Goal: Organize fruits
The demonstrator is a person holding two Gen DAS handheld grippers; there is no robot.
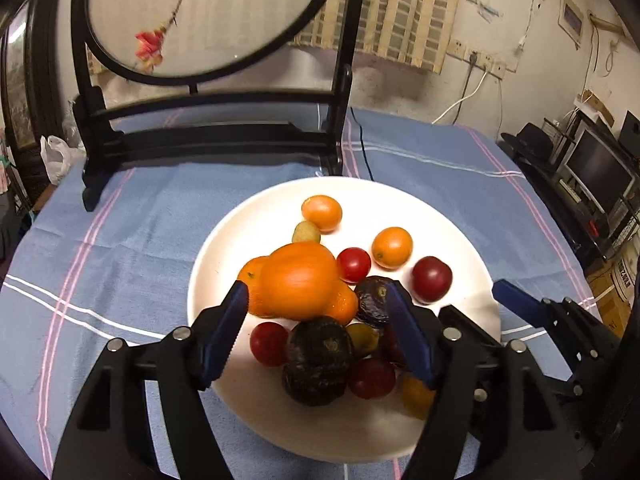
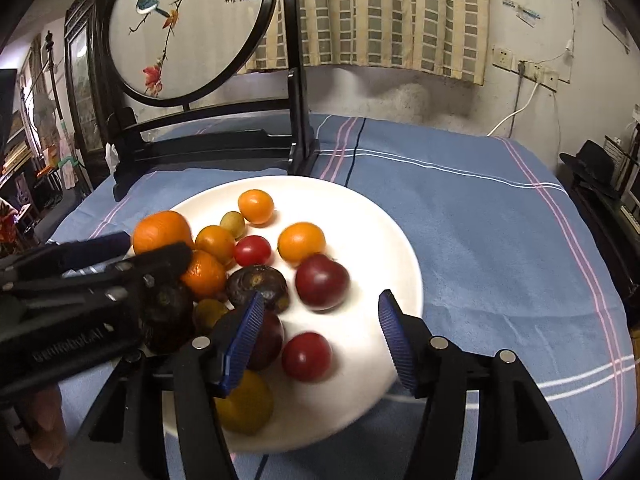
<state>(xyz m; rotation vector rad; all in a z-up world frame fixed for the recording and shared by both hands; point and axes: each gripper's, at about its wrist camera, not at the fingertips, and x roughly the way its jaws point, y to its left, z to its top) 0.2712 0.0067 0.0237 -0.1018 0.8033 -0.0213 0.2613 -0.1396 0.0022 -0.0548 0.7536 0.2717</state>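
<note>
Both grippers (image 1: 316, 308) (image 2: 320, 320) hover open-fingered over fruit on the white plate (image 2: 360, 200).

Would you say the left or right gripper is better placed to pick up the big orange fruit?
Left, probably. The left gripper is open with the big orange fruit just beyond its fingertips; the right gripper points at the small red fruit.

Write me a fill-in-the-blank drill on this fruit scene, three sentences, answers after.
1. All the fruit lies on a round ____ plate.
2. The plate rests on a ____ cloth with pink and white stripes.
3. Both the left claw and the right claw are ____, gripping nothing.

Answers: white; blue; open
</note>
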